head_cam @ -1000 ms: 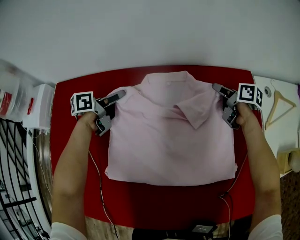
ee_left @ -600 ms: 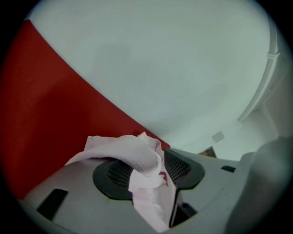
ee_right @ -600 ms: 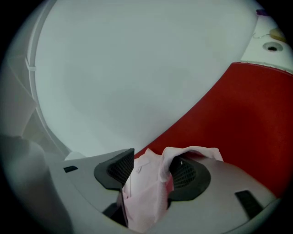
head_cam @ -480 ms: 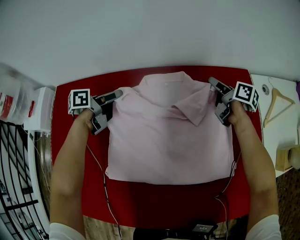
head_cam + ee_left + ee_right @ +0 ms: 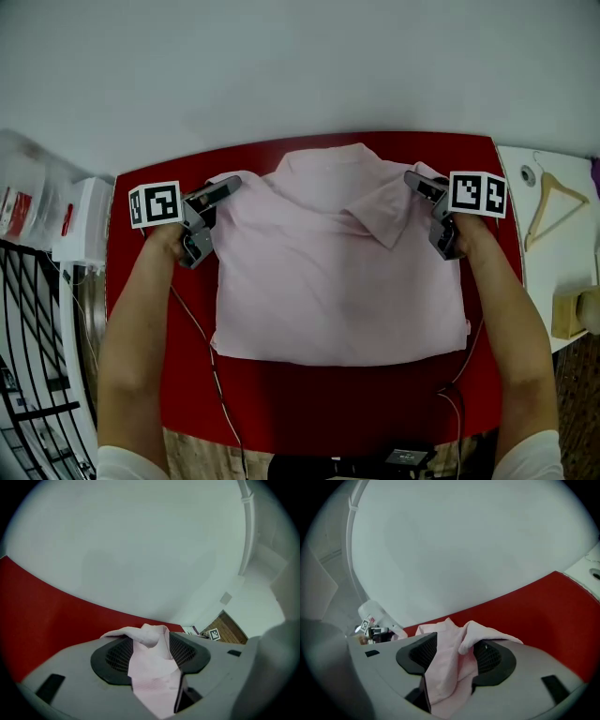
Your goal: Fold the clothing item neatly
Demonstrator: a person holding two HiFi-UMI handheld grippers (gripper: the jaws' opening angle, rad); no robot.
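- While the pink shirt (image 5: 328, 291) lies face up in the middle of the red table (image 5: 281, 408), collar toward 12 o'clock and hem toward 6 o'clock, both shoulder corners are clamped.
- Left gripper (image 5: 214, 217), at 10 o'clock of the shirt: closed on a bunch of shoulder cloth that fills the gap between its pads. Its jaws have just eased a little wider, but the cloth is not released.
- Change on the left: a second ago this corner lay flat. It now stands raised off the table, and the gripper has rolled.
- Shirt body: the lower half and hem rest where they were, flat on the table.
- Right gripper (image 5: 427, 214), at 2 o'clock of the shirt: closed on the other shoulder, with cloth draped over one pad. It has shifted inward, toward the collar (image 5: 380, 214), and rolled likewise.
- Wooden hanger (image 5: 555, 202), at 3 o'clock beyond the table: unused.
- Meaning for the task: the lift has probably begun and the crosswise fold is not yet made. Keep both corners level so the fold line runs straight.
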